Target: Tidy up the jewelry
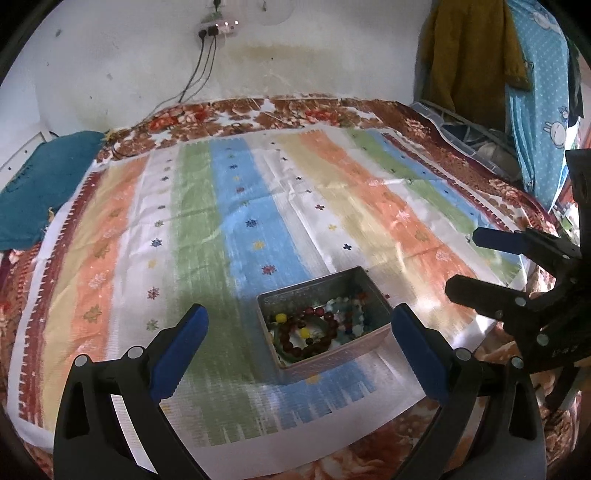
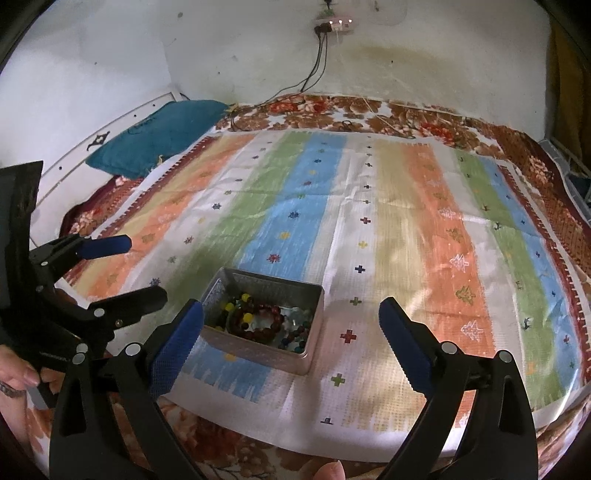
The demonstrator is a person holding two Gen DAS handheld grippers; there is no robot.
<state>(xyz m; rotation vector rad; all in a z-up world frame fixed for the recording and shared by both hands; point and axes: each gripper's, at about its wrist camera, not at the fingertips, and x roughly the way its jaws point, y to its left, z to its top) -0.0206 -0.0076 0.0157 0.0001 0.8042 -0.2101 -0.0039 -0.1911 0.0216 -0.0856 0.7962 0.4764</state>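
A small grey metal tin point(image 1: 364, 286) sits on a striped cloth near its front edge; it also shows in the right wrist view point(image 2: 318, 314). Inside lie a dark red bead bracelet point(image 1: 310, 334) with yellow beads, and loose blue, white and green beads point(image 1: 351, 317); the bracelet shows in the right wrist view point(image 2: 256, 321) too. My left gripper point(image 1: 299, 325) is open and empty, its jaws standing either side of the tin. My right gripper point(image 2: 291, 325) is open and empty, just right of the tin; it also shows at the right in the left wrist view point(image 1: 465, 266).
The striped cloth point(image 2: 369, 221) covers a floral blanket point(image 2: 369, 110) on a bed. A teal pillow point(image 2: 159, 136) lies at the far left. Cables hang from a wall socket point(image 2: 332, 26). Clothes point(image 1: 472, 55) hang at the right.
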